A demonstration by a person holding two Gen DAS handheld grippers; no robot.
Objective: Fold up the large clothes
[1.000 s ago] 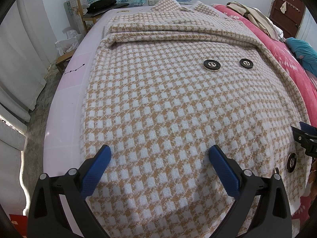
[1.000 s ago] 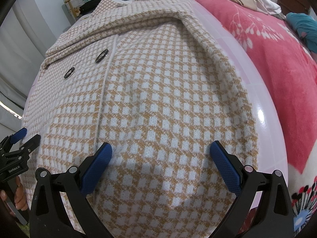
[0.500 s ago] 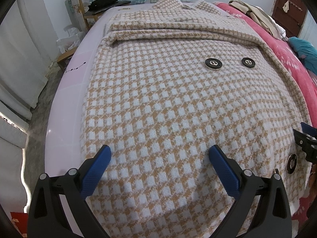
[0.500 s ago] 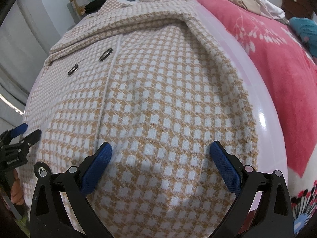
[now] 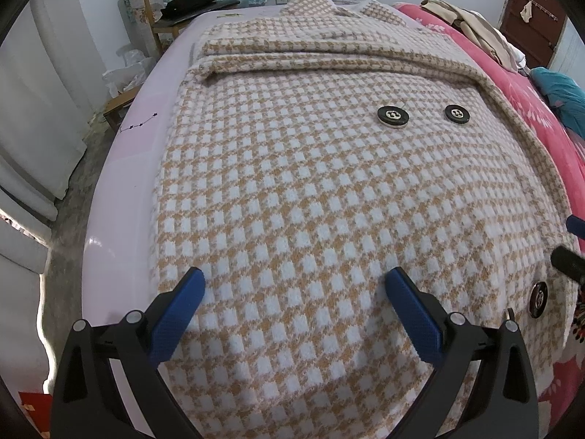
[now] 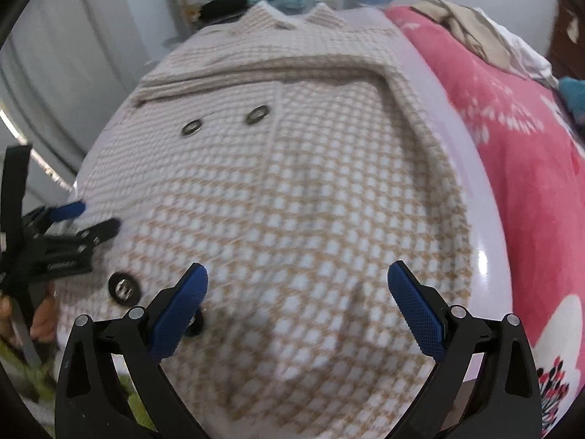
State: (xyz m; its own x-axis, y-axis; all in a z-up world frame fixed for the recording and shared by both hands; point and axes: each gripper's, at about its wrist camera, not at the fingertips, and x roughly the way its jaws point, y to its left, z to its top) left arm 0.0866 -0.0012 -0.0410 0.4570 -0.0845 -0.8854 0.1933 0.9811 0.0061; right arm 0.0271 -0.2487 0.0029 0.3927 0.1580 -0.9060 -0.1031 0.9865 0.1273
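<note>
The thick, soft houndstooth coat (image 5: 329, 201), judged heavy and floppy, is spread buttoned-side up on the lavender bench (image 5: 120, 190), and its near hem is best pinched by the wide-open left claw (image 5: 292, 292) and right claw (image 6: 298, 285).

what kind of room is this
Most likely a lived-in bedroom: a checked coat is spread on a pale work surface beside a pink floral blanket, with a wooden chair near the wall.

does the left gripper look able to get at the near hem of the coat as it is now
Probably yes. The left gripper is open above the coat near its hem, with nothing lying between them; the right gripper works further along the hem.
</note>
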